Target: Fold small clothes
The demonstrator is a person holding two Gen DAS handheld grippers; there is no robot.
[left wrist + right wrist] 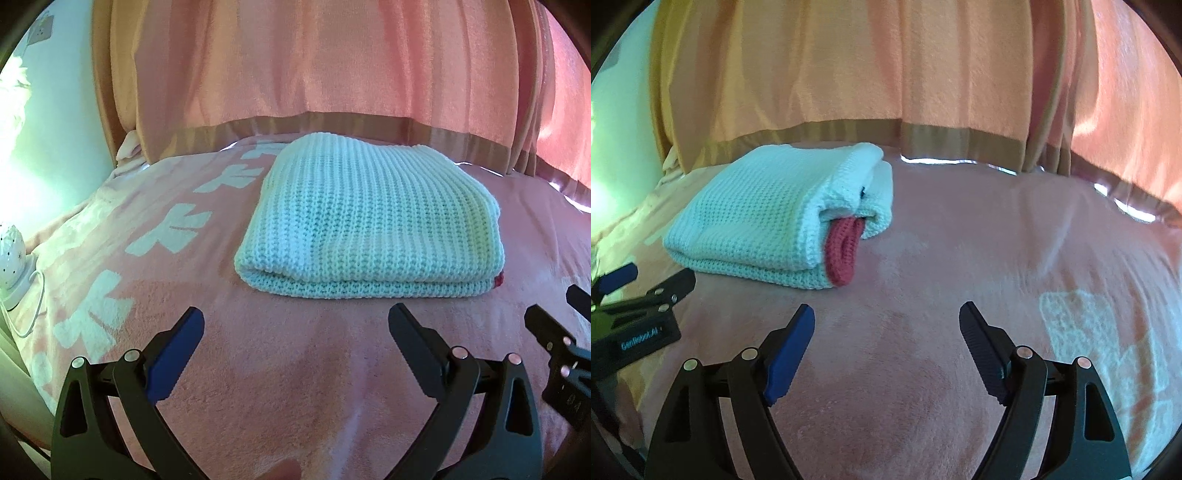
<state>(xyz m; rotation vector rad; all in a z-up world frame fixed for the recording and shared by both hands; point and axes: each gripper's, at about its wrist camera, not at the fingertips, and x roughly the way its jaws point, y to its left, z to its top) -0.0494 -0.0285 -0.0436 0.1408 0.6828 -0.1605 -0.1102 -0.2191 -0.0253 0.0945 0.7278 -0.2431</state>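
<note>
Landmark: we take the folded knit garment (369,221) as our reference; it is pale mint-white, chunky ribbed, folded into a thick rectangle.
Garment position: we see it lying flat on the pink blanket (295,369), its far edge close to the curtain (332,66) that hangs behind it.
Red part: from the right wrist view we see a red knitted piece (844,251) sticking out of the garment's right end, draping onto the blanket.
Left gripper (295,325): we see its jaws spread wide, holding nothing, on the near side of the garment, apart from its front fold.
Right gripper (886,321): we see its jaws also spread wide and empty, near the garment's right front corner, not touching it.
Blanket pattern: we see white shapes (166,236) printed left of the garment.
Lamp: we see a small white dotted object (11,258) far left of the garment; details unclear.
</note>
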